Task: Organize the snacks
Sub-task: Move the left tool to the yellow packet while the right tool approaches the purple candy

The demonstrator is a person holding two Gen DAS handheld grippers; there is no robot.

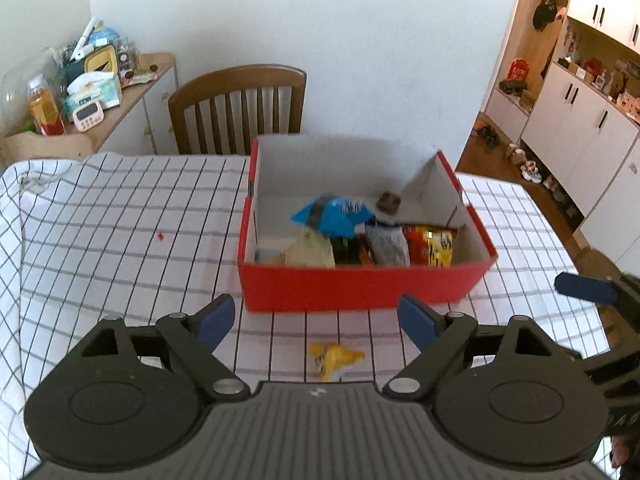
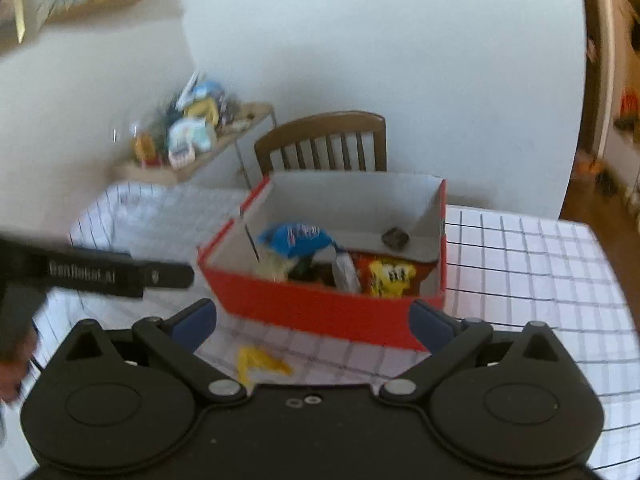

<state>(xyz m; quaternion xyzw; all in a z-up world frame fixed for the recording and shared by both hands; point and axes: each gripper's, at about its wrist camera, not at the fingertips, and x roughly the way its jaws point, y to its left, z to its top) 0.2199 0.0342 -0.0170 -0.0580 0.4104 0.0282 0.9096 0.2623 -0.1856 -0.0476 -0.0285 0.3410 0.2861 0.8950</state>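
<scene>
Right under both cameras, nearest thing on the checked tablecloth (image 1: pixel 120 208), is a small yellow snack packet (image 1: pixel 335 358), lying loose just in front of the red box (image 1: pixel 360 286). Left gripper (image 1: pixel 316 320) has its jaws spread wide with nothing between the blue pads, and the right gripper (image 2: pixel 314 320) is the same deal, wide apart and empty. So neither one is holding anything at the moment.

Box already has a bunch in it: a blue bag (image 1: pixel 334 216) sitting on top of the pile, a pale bag (image 1: pixel 310 252), a grey pouch (image 1: pixel 386 244), a red-and-yellow candy bag (image 1: pixel 432 244), and one small dark wrapped thing (image 1: pixel 389 202) off by itself toward the back wall. Looks to me like the yellow one is the last straggler.

Handling-wise, my guess is it's super light and crinkly, thin foil or plastic that squashes flat and can slide on the cloth. It's blurry, so can't tell what's inside, maybe something crushable. I'd pinch it across the crumpled middle where the wrapper bunches up, not on a flat edge, since a flat corner would probably slip out of the pads. Gentle squeeze should be enough. One risk: pads catching the tablecloth along with it.
</scene>
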